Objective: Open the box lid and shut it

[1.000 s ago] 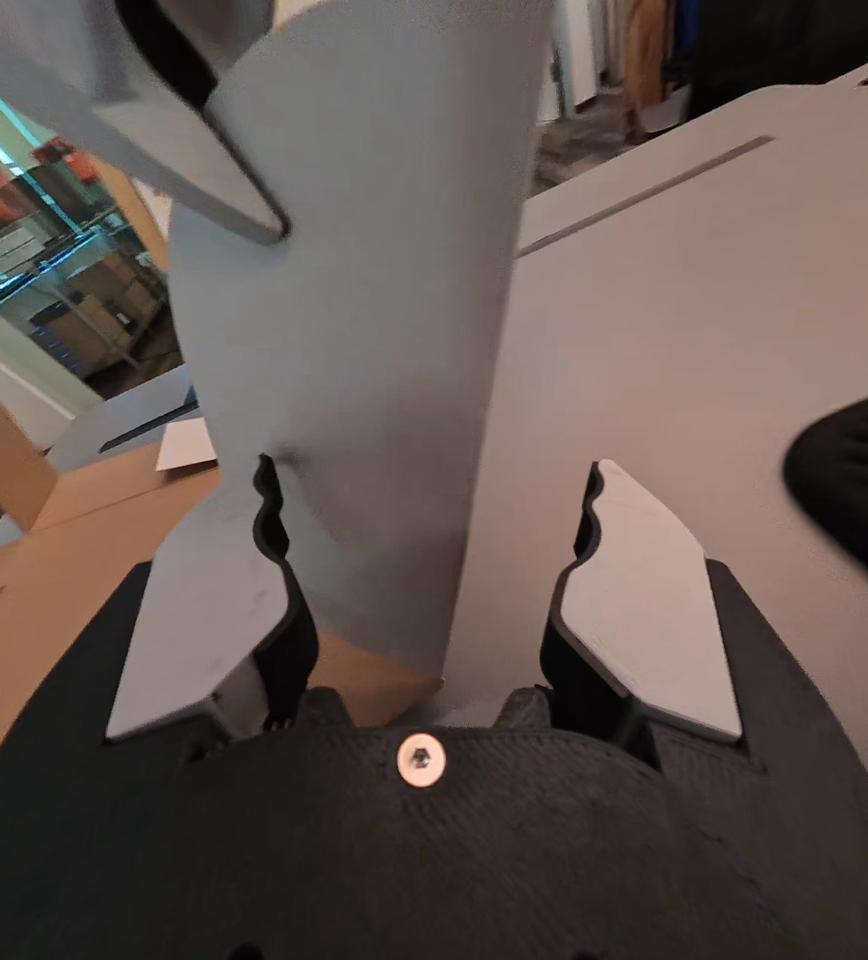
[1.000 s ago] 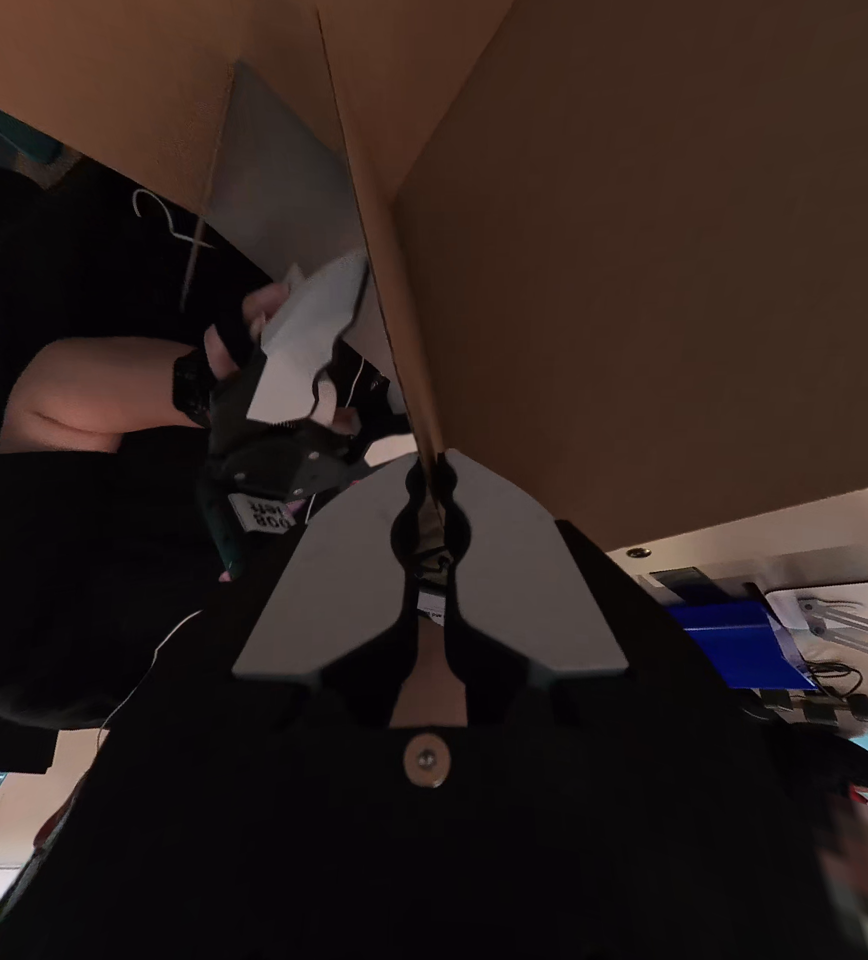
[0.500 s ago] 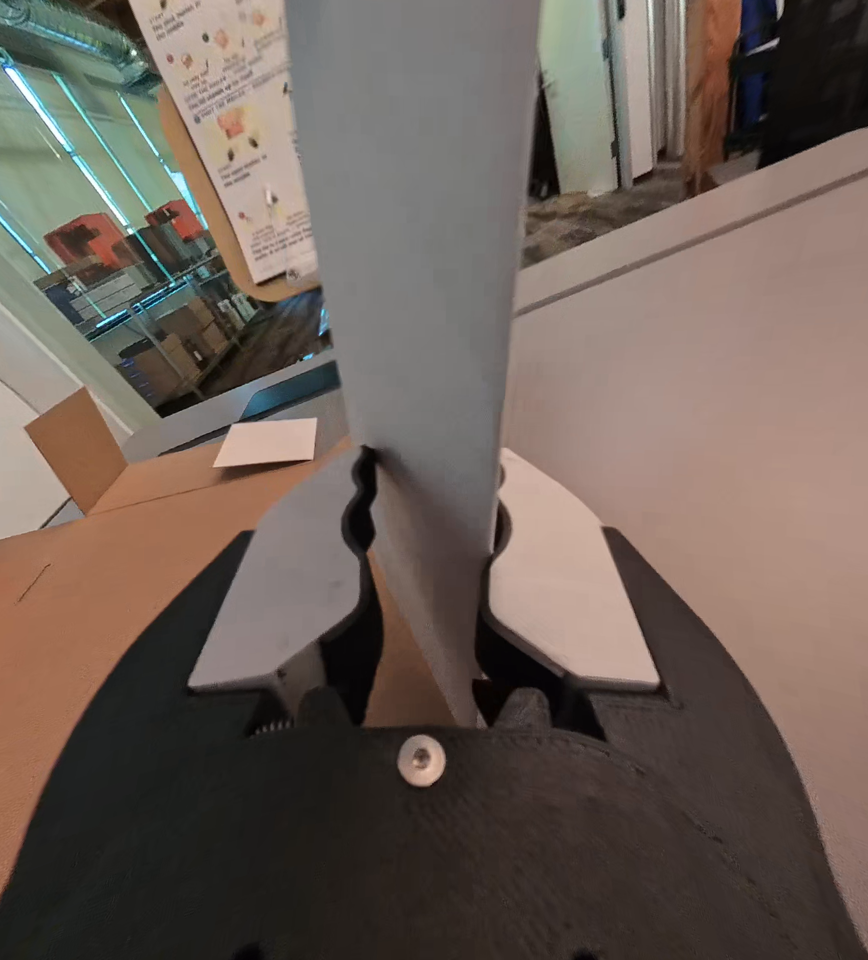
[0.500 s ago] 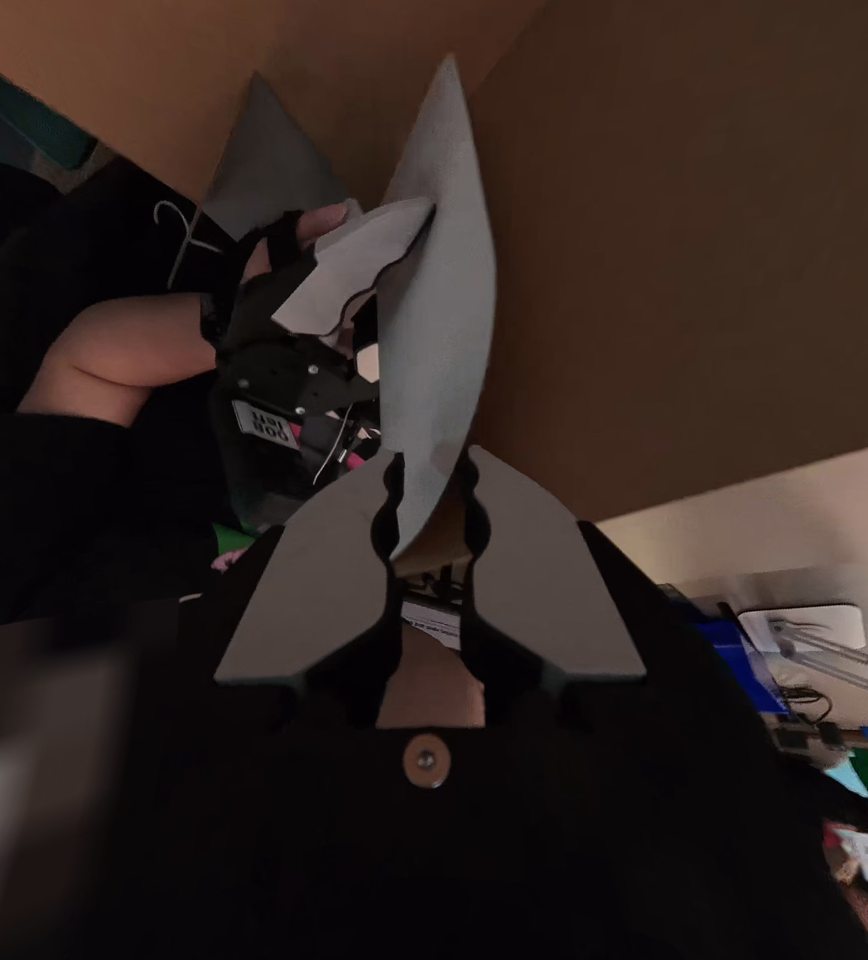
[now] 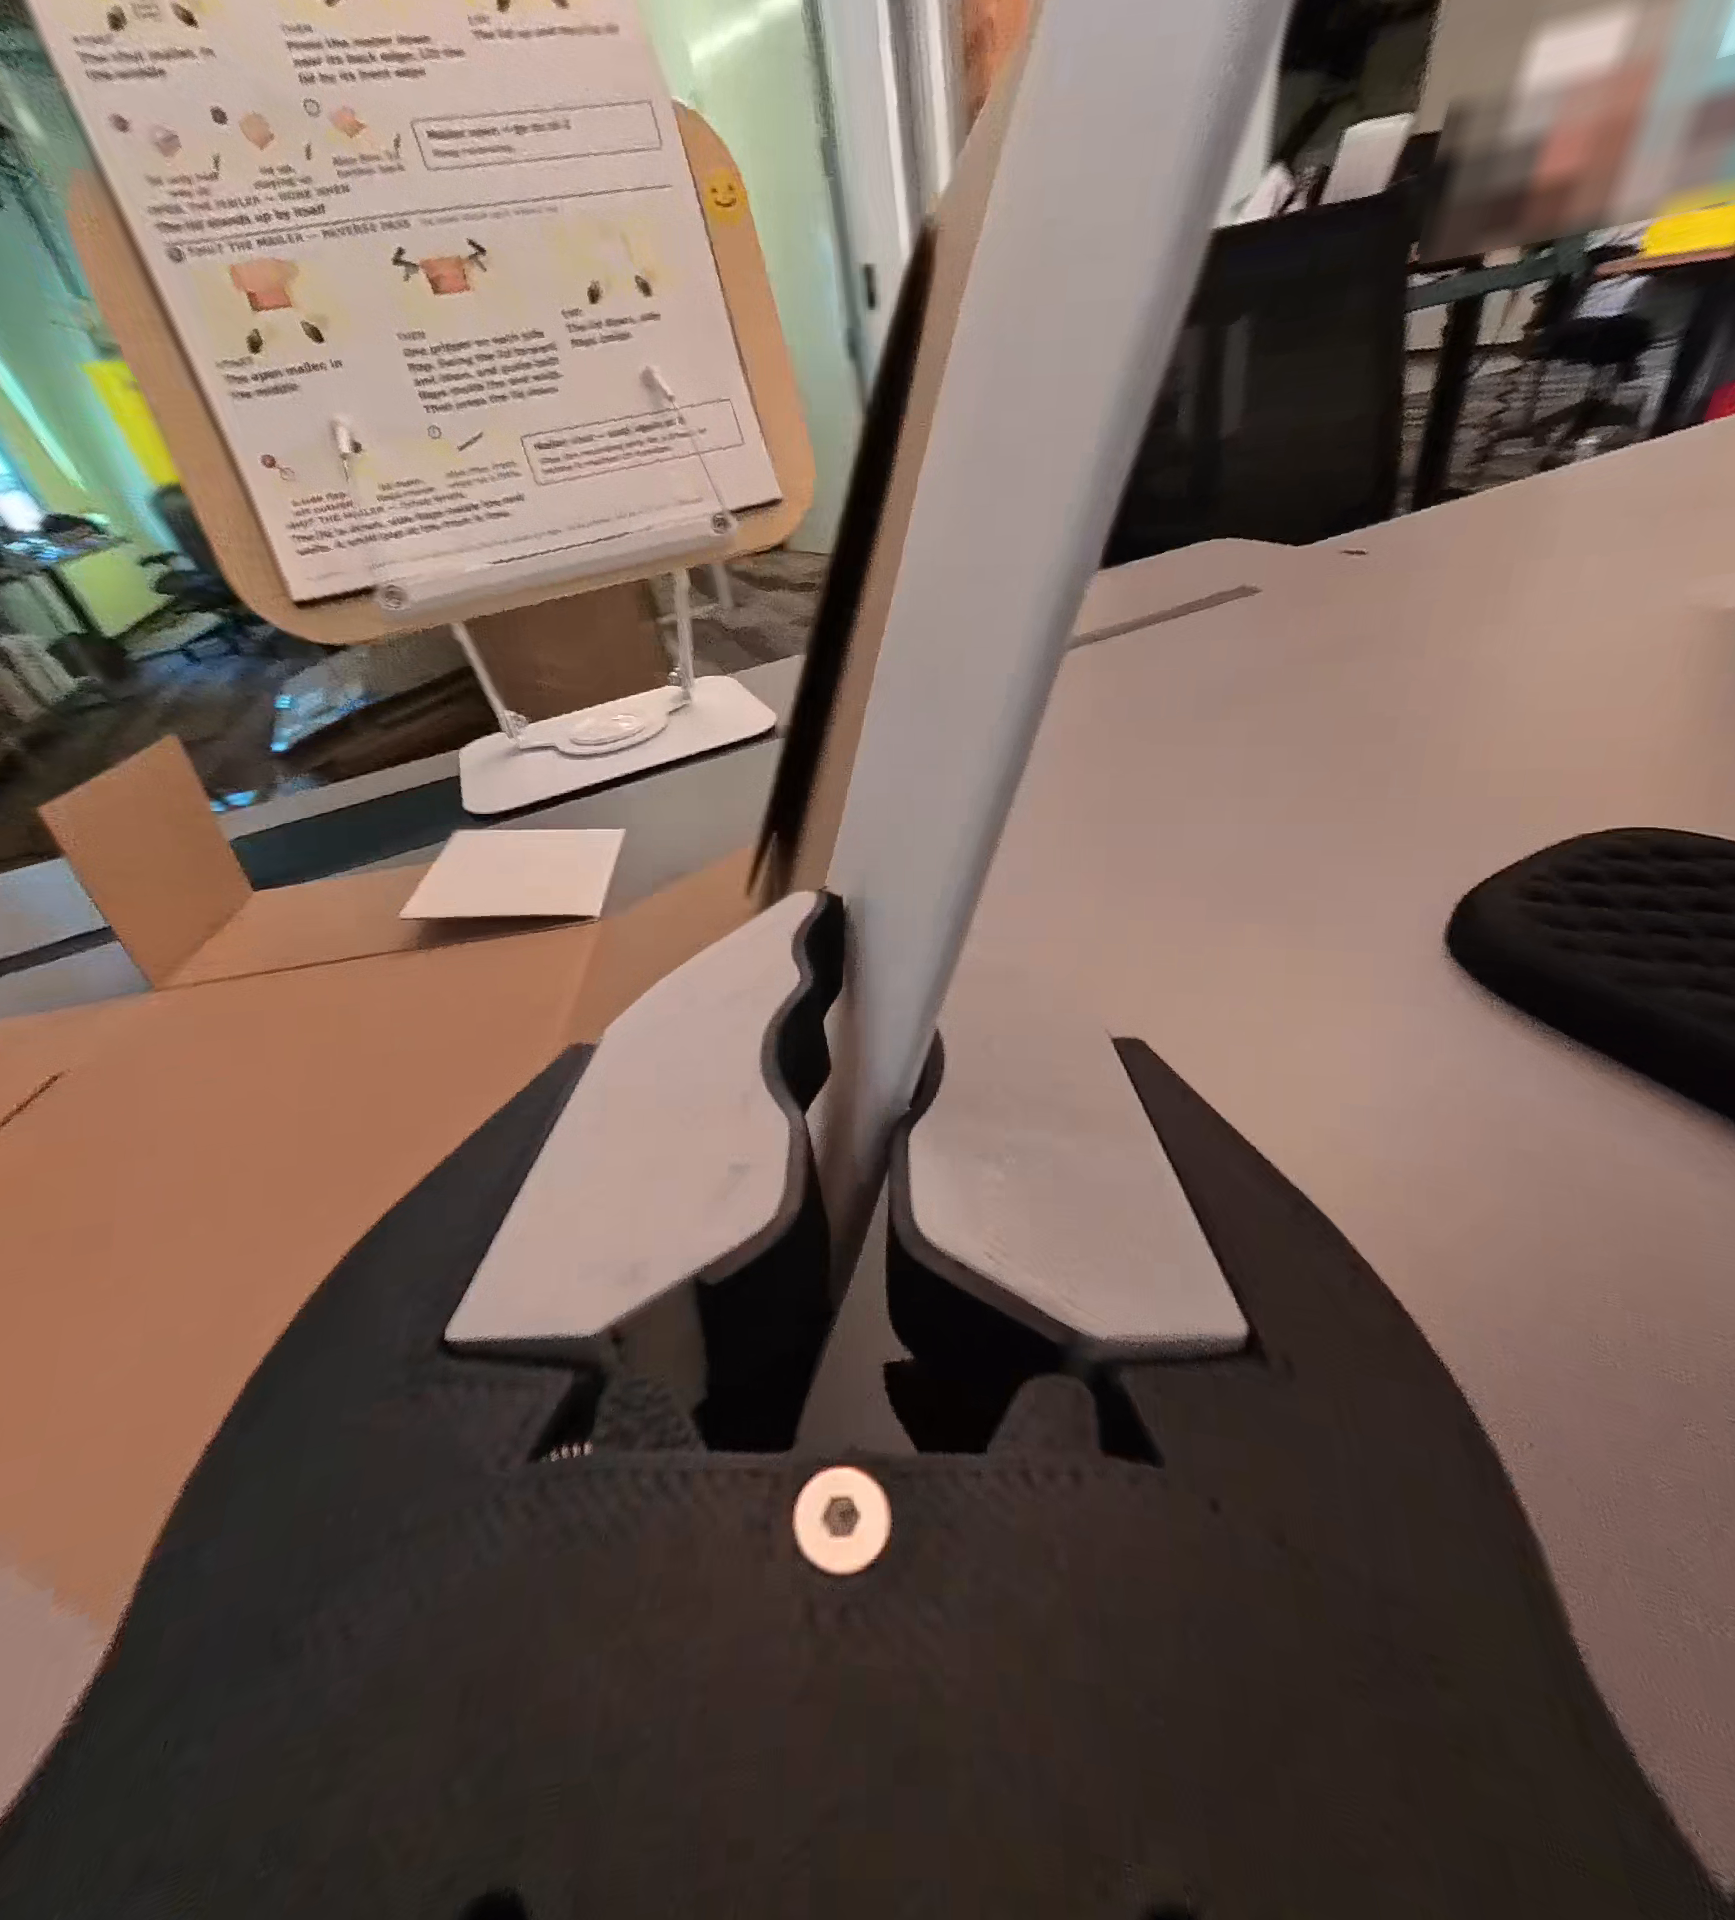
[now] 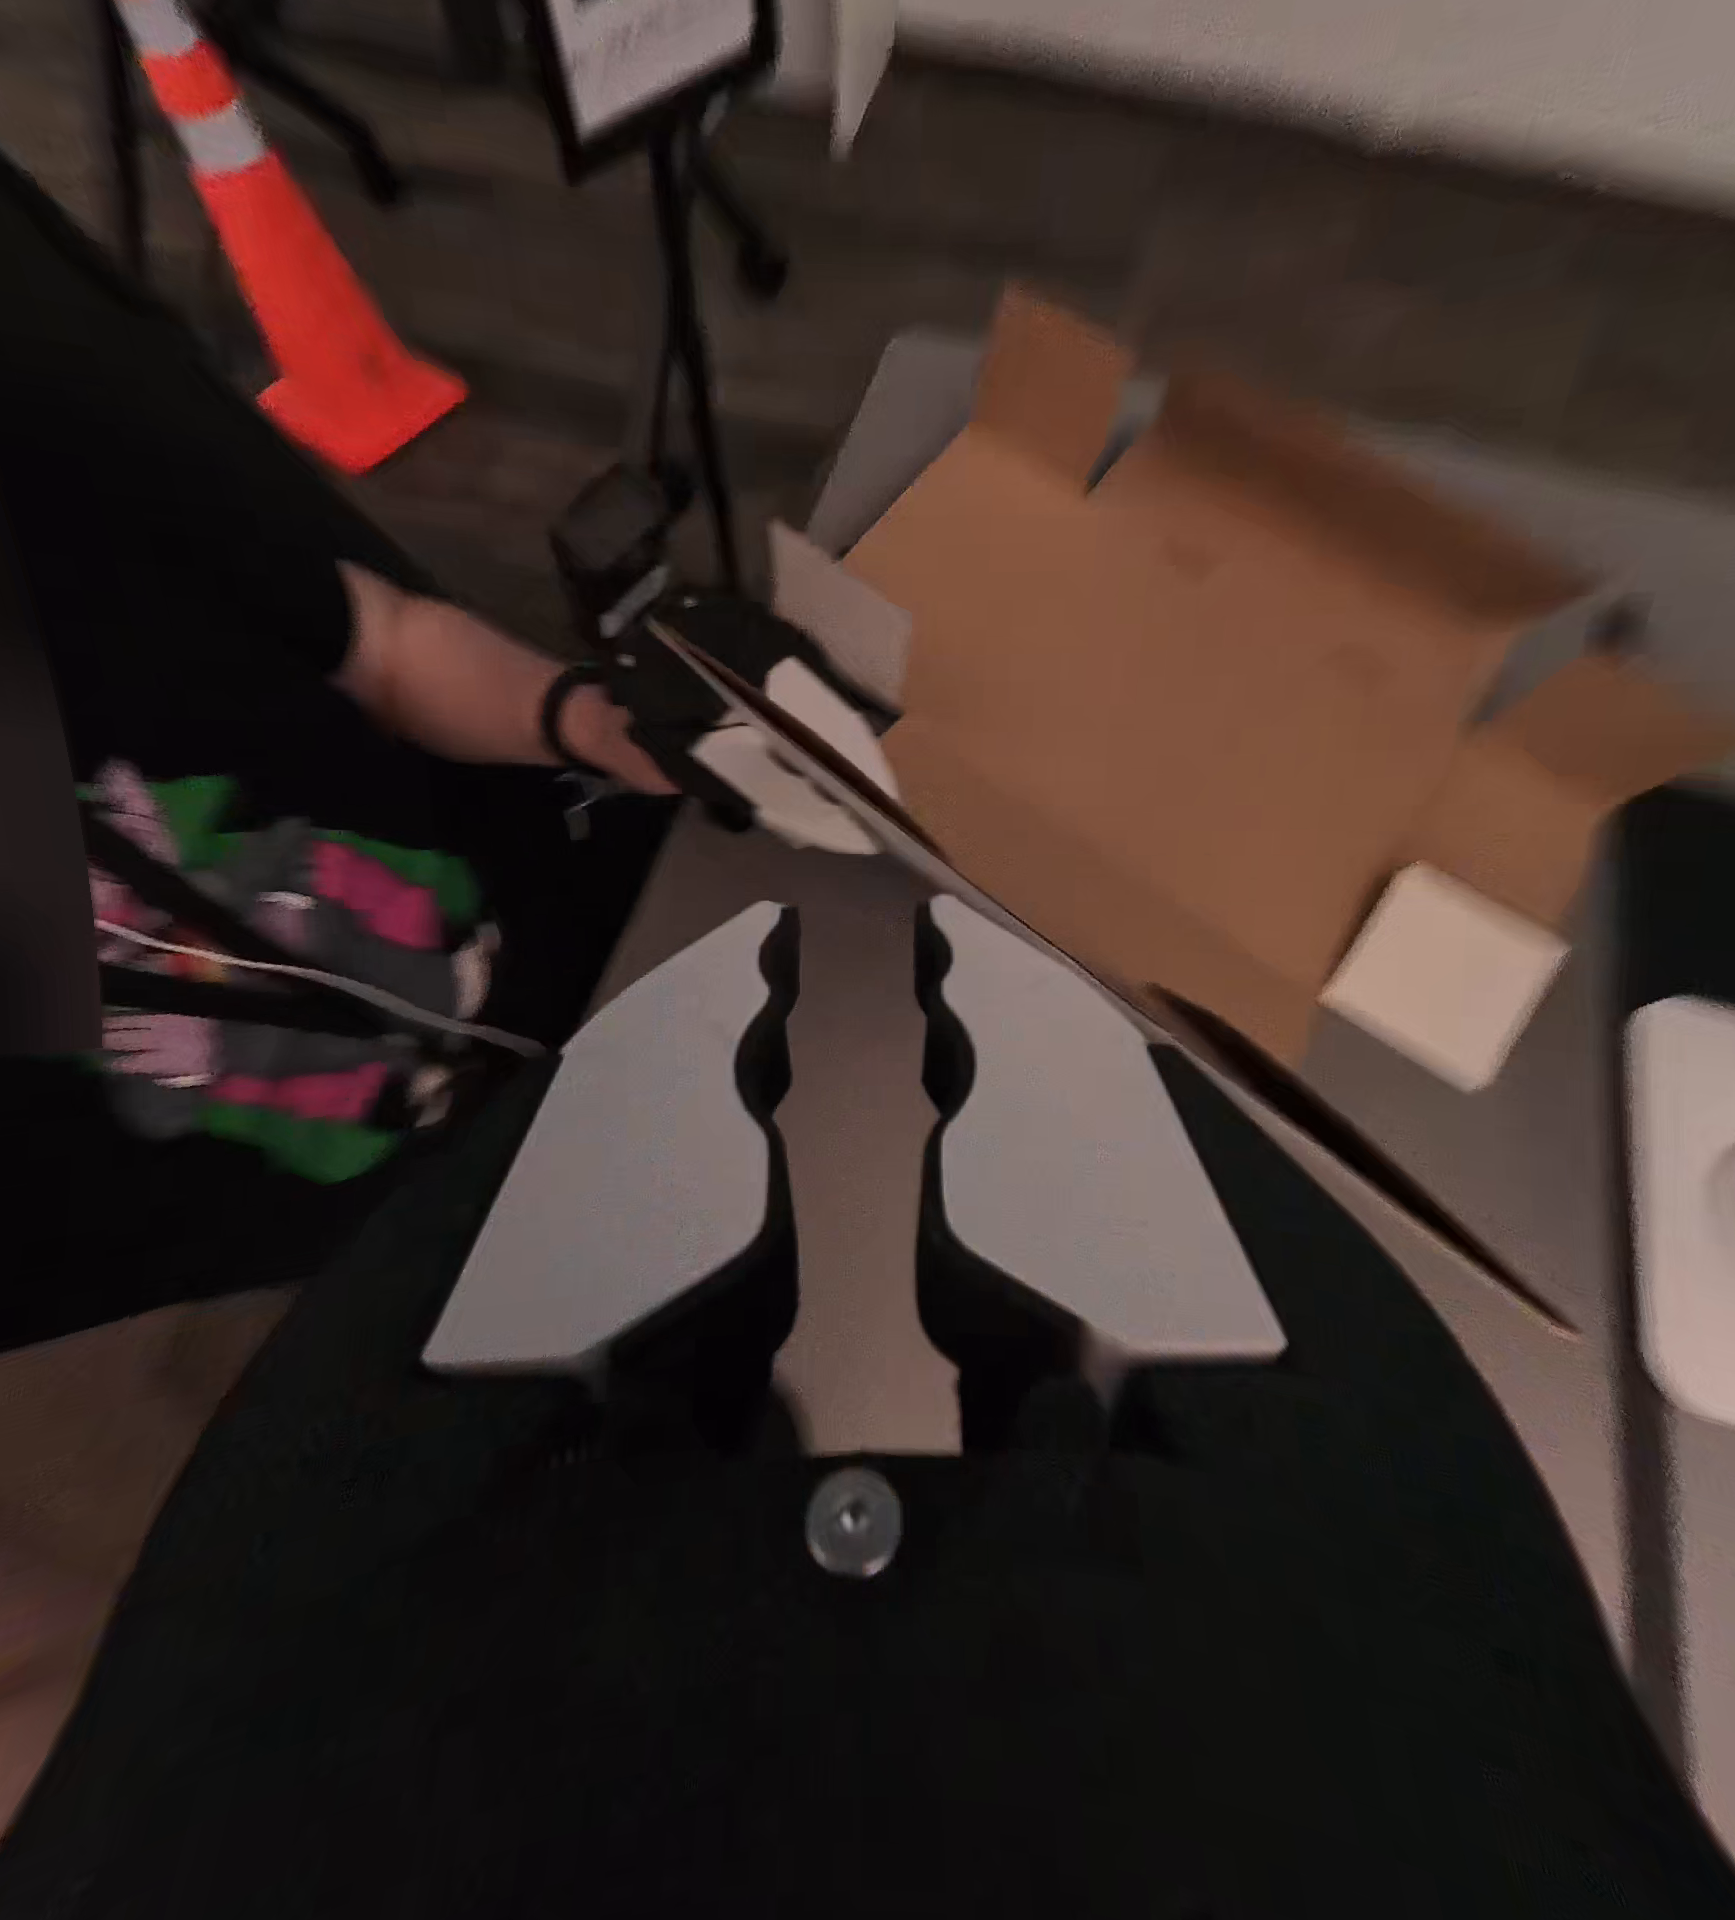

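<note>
In the left wrist view my left gripper (image 5: 878,997) is shut on the box's lid flap (image 5: 1029,468), a thin grey-white panel that stands upright between the pads. The brown cardboard of the box (image 5: 219,1091) lies flat to its left. In the right wrist view the box (image 6: 1206,675) lies open with its brown inside showing. The lid's edge (image 6: 1258,1081) runs slantwise over my right finger. The left gripper (image 6: 790,758) shows farther off, clamped on that edge. My right gripper (image 6: 858,935) is open with nothing between the fingers; bare table shows in the gap.
An instruction board on a white stand (image 5: 427,312) stands behind the box. A white card (image 5: 520,873) lies on the cardboard. A black mesh chair back (image 5: 1673,956) is at the right. An orange cone (image 6: 291,260) stands on the floor. A person's hand (image 6: 468,675) holds the left gripper.
My left gripper closed from wide open onto the lid flap. My right gripper opened, let go of the flap and drew back from the box.
</note>
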Demonstrator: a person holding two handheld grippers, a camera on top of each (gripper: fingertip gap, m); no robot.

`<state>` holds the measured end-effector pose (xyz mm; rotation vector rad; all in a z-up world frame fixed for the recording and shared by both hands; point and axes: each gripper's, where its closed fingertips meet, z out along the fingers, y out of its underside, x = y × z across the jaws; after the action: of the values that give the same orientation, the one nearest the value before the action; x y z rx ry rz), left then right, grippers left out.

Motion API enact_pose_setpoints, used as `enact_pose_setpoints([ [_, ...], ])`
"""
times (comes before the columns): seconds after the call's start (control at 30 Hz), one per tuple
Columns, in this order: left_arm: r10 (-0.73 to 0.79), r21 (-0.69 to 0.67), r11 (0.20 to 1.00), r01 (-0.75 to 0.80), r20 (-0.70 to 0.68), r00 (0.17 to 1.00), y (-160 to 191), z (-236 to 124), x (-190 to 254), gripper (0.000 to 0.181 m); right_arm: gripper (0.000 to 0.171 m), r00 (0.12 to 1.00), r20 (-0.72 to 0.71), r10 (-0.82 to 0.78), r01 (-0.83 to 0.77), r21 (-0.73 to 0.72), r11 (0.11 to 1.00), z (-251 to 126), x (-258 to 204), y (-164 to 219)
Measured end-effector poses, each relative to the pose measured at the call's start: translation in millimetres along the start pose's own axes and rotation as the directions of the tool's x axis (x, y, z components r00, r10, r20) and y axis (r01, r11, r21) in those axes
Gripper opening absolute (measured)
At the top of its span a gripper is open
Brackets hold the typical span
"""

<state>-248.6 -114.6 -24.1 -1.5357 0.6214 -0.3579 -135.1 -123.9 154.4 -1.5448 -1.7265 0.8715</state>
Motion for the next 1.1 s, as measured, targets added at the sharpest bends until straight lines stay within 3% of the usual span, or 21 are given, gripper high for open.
enact_pose_setpoints([
  [0.1,-0.044,0.002,0.999,0.044,-0.082,0.996,-2,-14,-8,0.009,0.023,0.967,-0.229,-0.116,0.181,0.288,0.940,-19,12,37],
  [0.13,-0.058,0.007,0.998,0.059,-0.105,0.993,-3,-20,-11,0.009,0.034,0.941,-0.321,-0.103,0.225,0.368,0.902,-27,19,52],
  [0.2,-0.113,0.015,0.993,0.117,-0.158,0.981,-5,-32,-17,0.009,0.070,0.907,-0.419,0.049,0.187,0.502,0.844,-39,39,91],
  [0.3,-0.186,0.019,0.980,0.196,-0.236,0.954,-11,-47,-26,0.008,0.078,0.902,-0.367,0.228,0.086,0.670,0.737,-35,66,135],
  [0.4,-0.218,0.002,0.973,0.232,-0.336,0.916,-16,-64,-32,0.007,0.083,0.925,-0.295,0.239,0.054,0.725,0.686,-4,79,144],
  [0.5,-0.284,-0.022,0.952,0.306,-0.436,0.854,-17,-78,-43,0.007,0.083,0.977,-0.138,0.161,-0.022,0.691,0.722,49,70,130],
  [0.6,-0.360,-0.045,0.916,0.398,-0.530,0.768,-14,-89,-52,0.008,0.079,0.993,-0.050,0.107,-0.068,0.506,0.860,107,57,137],
  [0.7,-0.381,-0.057,0.901,0.430,-0.579,0.721,-9,-95,-56,0.007,0.056,0.995,0.028,0.092,-0.095,0.417,0.904,137,42,145],
  [0.73,-0.391,-0.061,0.894,0.444,-0.590,0.707,-8,-96,-57,0.007,0.043,0.992,0.079,0.102,-0.126,0.436,0.891,140,36,141],
  [0.77,-0.408,-0.074,0.885,0.459,-0.597,0.691,-6,-95,-58,0.008,0.017,0.982,0.147,0.115,-0.170,0.456,0.874,140,30,137],
  [0.8,-0.427,-0.085,0.875,0.477,-0.601,0.676,-5,-93,-59,0.008,0.008,0.965,0.206,0.162,-0.243,0.469,0.849,139,29,134],
  [0.9,-0.513,-0.133,0.823,0.552,-0.591,0.622,0,-89,-66,0.011,0.008,0.846,0.389,0.364,-0.506,0.376,0.776,145,30,139],
  [0.97,-0.601,-0.202,0.769,0.607,-0.554,0.577,10,-84,-73,0.014,0.007,0.813,0.393,0.429,-0.559,0.327,0.762,153,31,148],
  [1.1,-0.717,-0.309,0.682,0.663,-0.463,0.521,32,-78,-80,0.013,0.008,0.660,0.444,0.605,-0.732,0.201,0.651,167,34,163],
])
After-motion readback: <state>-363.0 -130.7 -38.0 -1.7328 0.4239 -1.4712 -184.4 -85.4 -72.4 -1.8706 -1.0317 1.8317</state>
